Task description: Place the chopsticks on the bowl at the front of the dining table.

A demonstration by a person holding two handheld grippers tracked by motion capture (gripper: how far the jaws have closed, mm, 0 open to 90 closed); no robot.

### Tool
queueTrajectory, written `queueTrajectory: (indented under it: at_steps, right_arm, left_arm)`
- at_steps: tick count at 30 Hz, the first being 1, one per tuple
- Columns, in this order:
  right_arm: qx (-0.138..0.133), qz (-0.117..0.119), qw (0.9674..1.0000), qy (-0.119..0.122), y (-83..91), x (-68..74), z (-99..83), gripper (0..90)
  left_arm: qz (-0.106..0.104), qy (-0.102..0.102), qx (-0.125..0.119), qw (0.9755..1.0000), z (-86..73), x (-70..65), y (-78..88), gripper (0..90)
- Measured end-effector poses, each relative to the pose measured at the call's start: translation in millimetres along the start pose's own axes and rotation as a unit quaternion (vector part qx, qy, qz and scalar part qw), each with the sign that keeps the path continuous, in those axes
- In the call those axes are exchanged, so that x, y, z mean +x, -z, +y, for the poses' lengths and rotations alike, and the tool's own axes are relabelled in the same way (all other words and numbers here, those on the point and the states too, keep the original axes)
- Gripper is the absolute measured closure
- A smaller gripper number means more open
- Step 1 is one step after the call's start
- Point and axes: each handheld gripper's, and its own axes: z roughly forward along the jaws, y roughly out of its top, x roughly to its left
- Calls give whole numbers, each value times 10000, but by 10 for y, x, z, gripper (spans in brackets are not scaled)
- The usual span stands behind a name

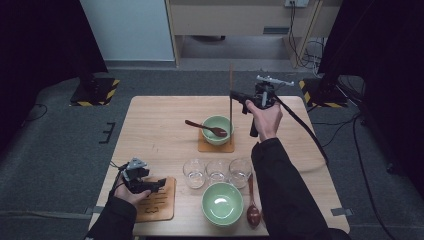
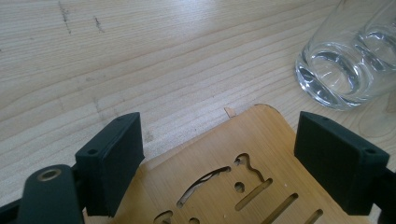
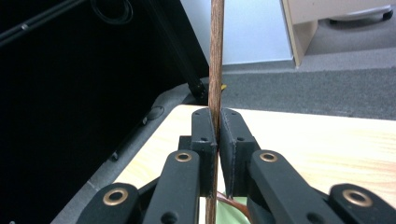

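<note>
My right gripper point(image 1: 233, 94) is shut on a thin brown wooden stick point(image 1: 230, 77) and holds it upright above the far green bowl point(image 1: 223, 119). A brown spoon point(image 1: 205, 127) lies in that bowl. The right gripper view has the stick point(image 3: 215, 56) pinched between the pads of the right gripper point(image 3: 218, 126), with the bowl's rim point(image 3: 237, 215) just below. My left gripper point(image 1: 159, 184) rests open at the near left over a cut-out wooden coaster point(image 1: 159, 204). In the left gripper view the jaws of the left gripper point(image 2: 219, 149) straddle the coaster's corner point(image 2: 243, 140) without touching it.
Three clear glasses point(image 1: 194, 173) point(image 1: 217, 171) point(image 1: 240, 170) stand in a row mid-table, one glass point(image 2: 336, 74) close to my left jaws. A second green bowl point(image 1: 222, 202) and a brown spoon point(image 1: 253, 211) sit near the front edge. The far bowl stands on a square coaster point(image 1: 202, 148).
</note>
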Motion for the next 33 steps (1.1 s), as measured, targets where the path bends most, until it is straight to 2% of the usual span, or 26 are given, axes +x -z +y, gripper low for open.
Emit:
queueTrajectory:
  at_steps: [16, 25, 33]
  right_arm:
    - [353, -150, 9991, -178, -389, -91, -218, 848]
    - [459, -246, 9985, -154, -554, -137, -289, 848]
    - [618, -295, 9974, -235, -716, -151, -373, 848]
  left_arm:
    - [-8, -25, 13, 10000, 3, -4, -6, 152]
    - [-14, -27, -3, 10000, 7, 1, -3, 152]
    - [-11, -28, -10, 10000, 9, 2, 1, 152]
